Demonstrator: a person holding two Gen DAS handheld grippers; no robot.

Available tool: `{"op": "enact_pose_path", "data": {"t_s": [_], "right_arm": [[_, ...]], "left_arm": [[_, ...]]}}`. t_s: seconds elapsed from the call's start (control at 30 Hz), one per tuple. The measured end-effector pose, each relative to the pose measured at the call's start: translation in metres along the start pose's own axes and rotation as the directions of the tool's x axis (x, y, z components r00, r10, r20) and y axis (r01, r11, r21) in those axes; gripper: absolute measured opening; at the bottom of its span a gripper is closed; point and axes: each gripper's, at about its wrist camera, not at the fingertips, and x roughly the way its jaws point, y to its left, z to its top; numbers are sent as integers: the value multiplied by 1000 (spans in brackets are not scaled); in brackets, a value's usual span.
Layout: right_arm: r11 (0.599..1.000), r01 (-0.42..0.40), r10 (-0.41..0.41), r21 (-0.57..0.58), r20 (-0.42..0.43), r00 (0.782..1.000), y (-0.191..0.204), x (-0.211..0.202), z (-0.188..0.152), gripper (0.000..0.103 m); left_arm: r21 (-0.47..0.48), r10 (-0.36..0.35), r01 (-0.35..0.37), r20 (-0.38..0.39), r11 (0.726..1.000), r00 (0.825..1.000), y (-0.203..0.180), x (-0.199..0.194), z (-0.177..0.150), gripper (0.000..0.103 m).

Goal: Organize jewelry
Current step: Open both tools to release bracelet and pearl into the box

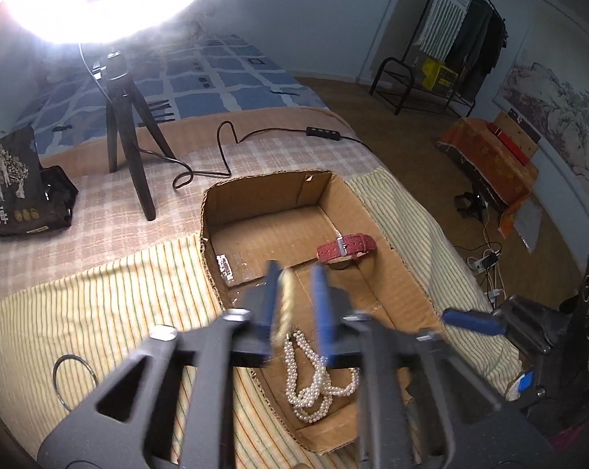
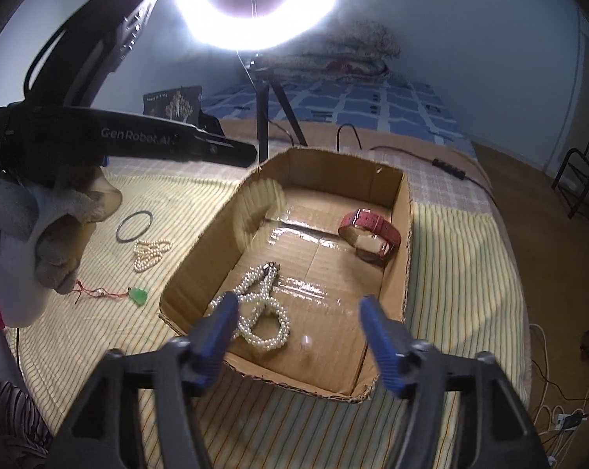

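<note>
Left gripper (image 1: 296, 305): fingers parted, a blurred gold strand between them, over the cardboard box (image 2: 406, 234). Right gripper (image 2: 298, 336): fingers spread wide, gripping nothing. Pearl necklace (image 2: 257, 306) lies in the box beside its left finger; red watch (image 2: 370, 230) beyond.
</note>
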Motion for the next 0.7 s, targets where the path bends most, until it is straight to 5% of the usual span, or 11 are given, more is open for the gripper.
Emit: {"op": "enact_pose_path", "data": {"t_s": [0.03,0.23,0.7], "right_arm": [[1000,6,-6,-4,6,1000,1,-2,0,88],[999,46,-46,-14,32,998,7,-9,2,103],[996,82,-81,-34,20,997,31,-22,5,103]], "left_arm": [[-1,0,0,9,1000,1000,0,-2,0,48],[13,13,-14,22,1000,1000,2,-11,-3,59],[26,47,-48,55,999,997,21,-55,-14,63]]}}
